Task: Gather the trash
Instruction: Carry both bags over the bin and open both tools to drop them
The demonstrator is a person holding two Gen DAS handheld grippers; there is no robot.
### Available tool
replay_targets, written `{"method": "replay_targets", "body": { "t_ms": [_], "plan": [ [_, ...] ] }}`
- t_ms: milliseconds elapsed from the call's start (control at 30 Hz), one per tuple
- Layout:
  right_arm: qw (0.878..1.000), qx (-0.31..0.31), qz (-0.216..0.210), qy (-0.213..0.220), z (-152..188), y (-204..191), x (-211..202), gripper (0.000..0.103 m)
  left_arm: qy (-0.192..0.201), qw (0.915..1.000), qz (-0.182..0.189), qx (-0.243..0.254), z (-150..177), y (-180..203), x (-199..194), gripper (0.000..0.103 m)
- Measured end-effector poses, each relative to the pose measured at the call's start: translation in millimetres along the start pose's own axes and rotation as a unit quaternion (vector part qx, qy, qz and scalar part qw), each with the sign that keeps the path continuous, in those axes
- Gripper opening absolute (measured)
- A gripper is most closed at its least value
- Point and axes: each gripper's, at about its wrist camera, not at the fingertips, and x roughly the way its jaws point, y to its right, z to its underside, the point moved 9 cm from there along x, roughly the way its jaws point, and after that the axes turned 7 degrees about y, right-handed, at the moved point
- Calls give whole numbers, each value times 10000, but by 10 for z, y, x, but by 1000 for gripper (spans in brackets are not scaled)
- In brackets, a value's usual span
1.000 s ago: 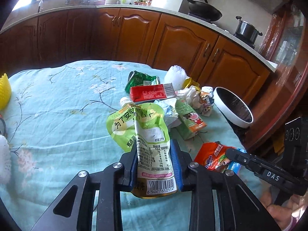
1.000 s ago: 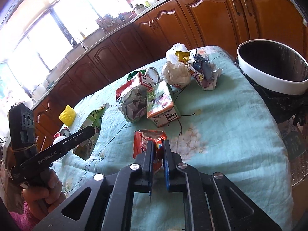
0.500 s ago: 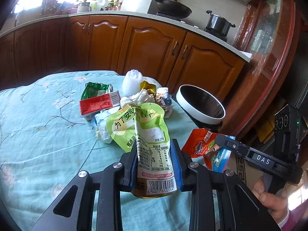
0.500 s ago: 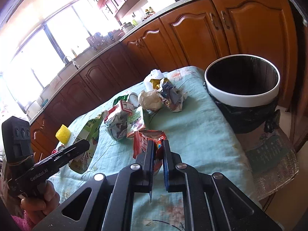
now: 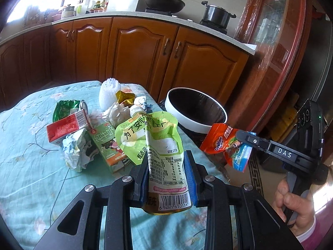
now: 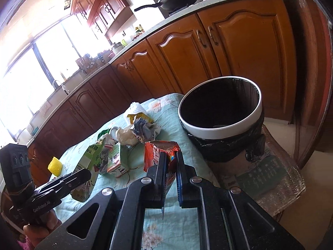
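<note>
My left gripper (image 5: 166, 162) is shut on a green pouch (image 5: 154, 141) with a barcode, held above the table. My right gripper (image 6: 171, 158) is shut on an orange snack wrapper (image 6: 155, 154), held near the table's edge; it also shows in the left wrist view (image 5: 223, 143). A white-rimmed trash bin (image 6: 220, 129) with a black liner stands just beyond the table edge, ahead and right of both grippers, also in the left wrist view (image 5: 195, 123). More trash lies on the table: a red carton (image 5: 66, 127), a green milk carton (image 5: 106, 143), crumpled paper (image 5: 77, 150).
The table has a light blue flowered cloth (image 5: 31, 166). A white foam net (image 5: 109, 91), gold foil (image 5: 124, 99) and a green bag (image 5: 63, 108) lie at the far end. Wooden cabinets (image 5: 143, 52) stand behind. A yellow object (image 6: 55, 165) sits at the table's left.
Both grippers have moved, with their trash, toward the table's end by the bin. The bin now looks nearer and larger in both views.
</note>
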Motion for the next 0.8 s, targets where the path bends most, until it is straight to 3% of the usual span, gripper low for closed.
{"method": "replay_targets", "body": {
  "t_ms": [800],
  "plan": [
    [9969, -107, 639, 439, -795, 680, 211, 8, -184, 9979, 332, 533, -408, 486, 930, 29]
  ]
}}
